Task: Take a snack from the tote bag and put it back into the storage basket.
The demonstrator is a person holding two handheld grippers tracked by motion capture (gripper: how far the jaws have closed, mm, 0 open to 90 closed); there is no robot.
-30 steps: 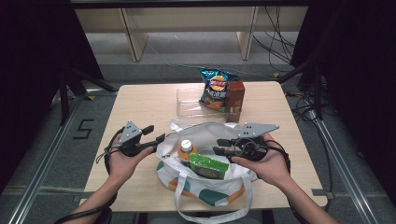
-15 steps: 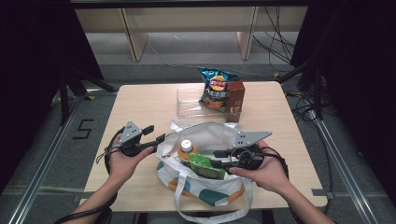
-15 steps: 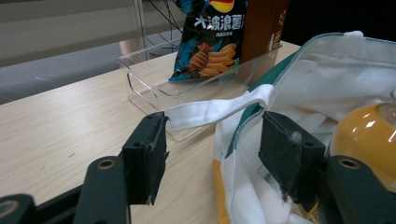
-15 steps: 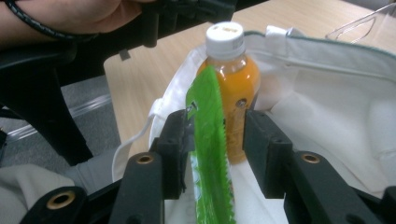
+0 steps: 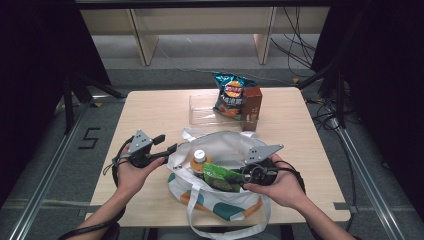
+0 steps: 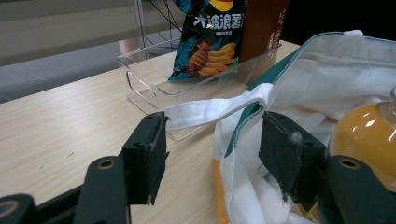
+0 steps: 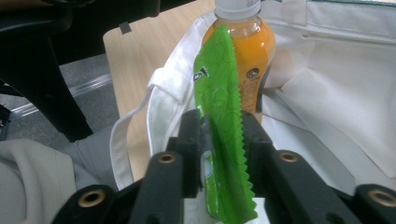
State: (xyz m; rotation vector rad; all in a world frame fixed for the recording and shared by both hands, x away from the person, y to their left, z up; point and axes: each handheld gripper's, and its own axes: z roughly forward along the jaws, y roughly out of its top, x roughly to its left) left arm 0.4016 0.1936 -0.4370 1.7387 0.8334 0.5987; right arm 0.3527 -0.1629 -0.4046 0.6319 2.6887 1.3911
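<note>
Green snack packet [image 5: 220, 176], now drawn lower over the tote bag [image 5: 225, 150], clamped by the right gripper [image 5: 239, 176]; left gripper [image 5: 172, 148] agape at the rim, suggesting unpacking underway.

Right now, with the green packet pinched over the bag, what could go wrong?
The right tongs grip only the serrated edge of the green packet, so it may slip or tear. The orange bottle stands right beside it in the tote bag and could get knocked over. The left tongs stand open around the bag's rim, not gripping, so the bag may shift.
</note>
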